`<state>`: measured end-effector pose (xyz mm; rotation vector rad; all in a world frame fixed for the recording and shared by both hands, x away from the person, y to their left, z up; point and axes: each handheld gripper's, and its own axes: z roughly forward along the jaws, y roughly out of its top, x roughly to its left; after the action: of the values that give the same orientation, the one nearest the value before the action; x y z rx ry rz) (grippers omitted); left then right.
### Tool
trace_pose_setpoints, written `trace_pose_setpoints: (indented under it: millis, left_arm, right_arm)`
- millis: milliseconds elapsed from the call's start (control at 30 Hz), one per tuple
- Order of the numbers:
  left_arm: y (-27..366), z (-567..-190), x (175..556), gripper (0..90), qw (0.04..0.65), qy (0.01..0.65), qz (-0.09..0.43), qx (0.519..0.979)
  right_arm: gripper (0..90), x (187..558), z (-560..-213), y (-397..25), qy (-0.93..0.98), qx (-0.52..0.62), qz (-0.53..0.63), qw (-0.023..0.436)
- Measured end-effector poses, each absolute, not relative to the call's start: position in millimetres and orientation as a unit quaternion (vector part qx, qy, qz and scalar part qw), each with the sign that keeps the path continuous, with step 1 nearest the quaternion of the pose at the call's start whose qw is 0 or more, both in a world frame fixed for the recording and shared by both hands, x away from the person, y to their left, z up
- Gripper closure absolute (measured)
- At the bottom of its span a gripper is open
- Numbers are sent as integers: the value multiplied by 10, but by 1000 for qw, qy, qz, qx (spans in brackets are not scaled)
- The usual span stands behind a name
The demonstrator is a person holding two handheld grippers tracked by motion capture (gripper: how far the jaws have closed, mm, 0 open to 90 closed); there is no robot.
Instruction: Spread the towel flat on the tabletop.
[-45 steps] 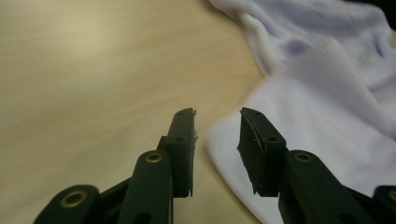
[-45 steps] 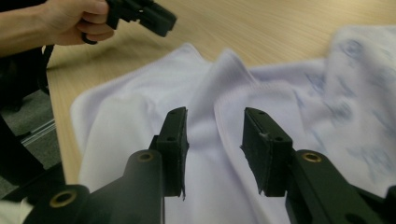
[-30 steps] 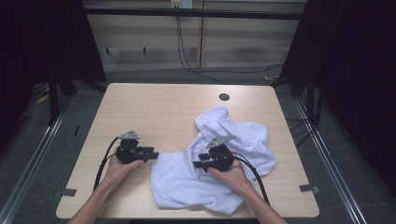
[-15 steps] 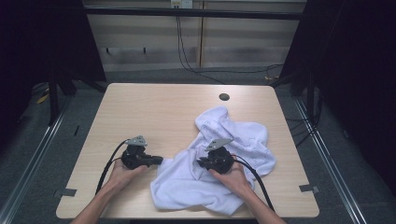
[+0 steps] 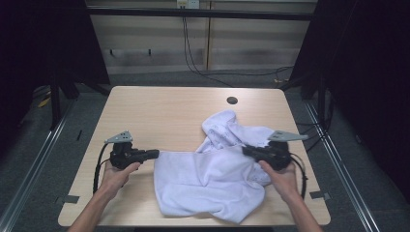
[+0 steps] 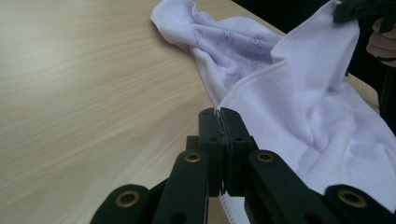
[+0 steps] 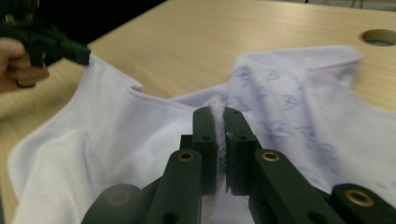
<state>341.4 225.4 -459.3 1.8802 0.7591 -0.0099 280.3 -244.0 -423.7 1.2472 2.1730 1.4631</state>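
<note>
Both tools are pinching cloth right now. The left tool (image 6: 219, 114) has its jaws pressed together on the hemmed edge of the white towel (image 5: 212, 181), and the right tool (image 7: 221, 116) is clamped on a thick fold of the same towel, with fluffy pile squeezed up between its jaws. From above, the left tool (image 5: 153, 153) sits at the towel's left corner and the right tool (image 5: 245, 151) at its right side, with the stretch between them pulled fairly straight.

The towel itself lies on the near right part of the worktop (image 5: 159, 111), its far end bunched up toward the round hole (image 5: 232, 100). My guess is it'll handle light, floppy and not slippery, so it sags wherever it isn't held. Corners and the stitched hem look like the best grab points; a bulky fold could slide out.

The gripper views show the faint printed pattern and the stitching, which the high view is too far off to catch. The high view gives the overall layout and both of the person's hands.
</note>
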Motion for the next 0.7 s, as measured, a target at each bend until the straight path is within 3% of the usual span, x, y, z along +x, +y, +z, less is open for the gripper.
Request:
trace_pose_setpoints:
  millis: [233,567,700]
  left_arm:
    - [2139,-4404,3368,889,554,287,-7,781]
    - [2269,-3426,2990,889,628,210,49,748]
    - [2337,-3368,2681,888,634,173,40,753]
  right_arm:
    - [849,2633,-4060,-2996,704,453,531,134]
    - [848,2283,-3301,-3068,698,410,563,168]
    - [848,1998,-3166,-3031,689,378,600,151]
